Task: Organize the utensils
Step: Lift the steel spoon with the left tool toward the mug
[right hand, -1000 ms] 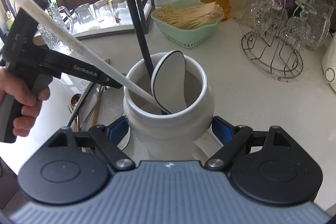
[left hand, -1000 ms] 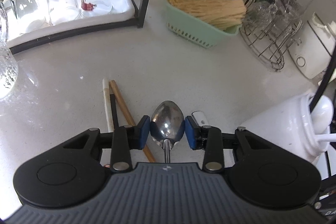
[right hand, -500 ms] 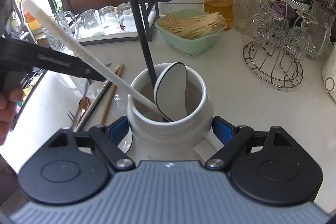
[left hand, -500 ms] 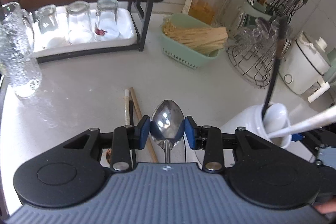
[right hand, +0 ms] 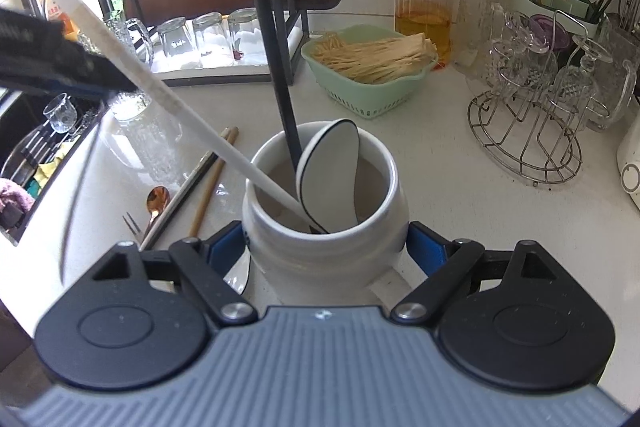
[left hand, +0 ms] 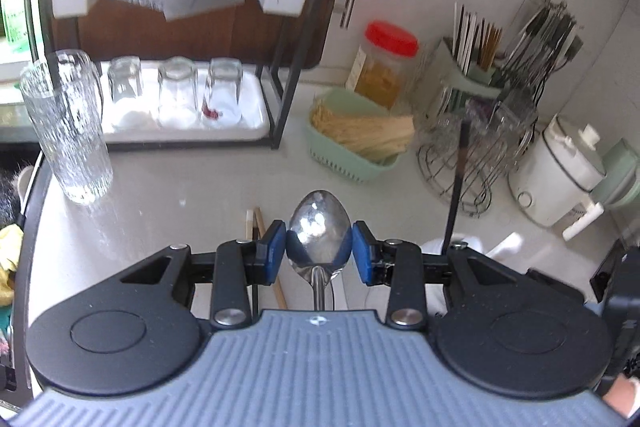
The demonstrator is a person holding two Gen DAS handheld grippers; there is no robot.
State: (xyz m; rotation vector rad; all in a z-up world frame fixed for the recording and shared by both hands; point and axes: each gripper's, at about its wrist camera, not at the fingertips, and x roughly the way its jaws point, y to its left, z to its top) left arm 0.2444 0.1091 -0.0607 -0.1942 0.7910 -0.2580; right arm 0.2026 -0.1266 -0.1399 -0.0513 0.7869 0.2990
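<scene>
My left gripper (left hand: 319, 253) is shut on a steel spoon (left hand: 319, 237), bowl forward, held well above the counter. My right gripper (right hand: 326, 247) is shut on a white ceramic jar (right hand: 326, 227) standing on the counter. The jar holds a black chopstick (right hand: 276, 67), a white chopstick (right hand: 168, 99) and a white ceramic spoon (right hand: 330, 175). The left gripper shows as a dark blurred bar (right hand: 60, 67) at upper left in the right wrist view. Left of the jar lie wooden chopsticks (right hand: 208, 191), a copper spoon (right hand: 158, 199) and a small fork (right hand: 134, 227).
A mint basket of sticks (right hand: 372, 67) and a red-lidded jar (right hand: 424, 3) stand behind. A wire glass rack (right hand: 532, 131) is at the right, a tray of upturned glasses (left hand: 176, 99) under a black shelf at the left, a tall glass (left hand: 68, 131) near the sink edge.
My left gripper has risen with the steel spoon, so the counter and chopsticks look farther below. My right gripper and the jar have stayed put.
</scene>
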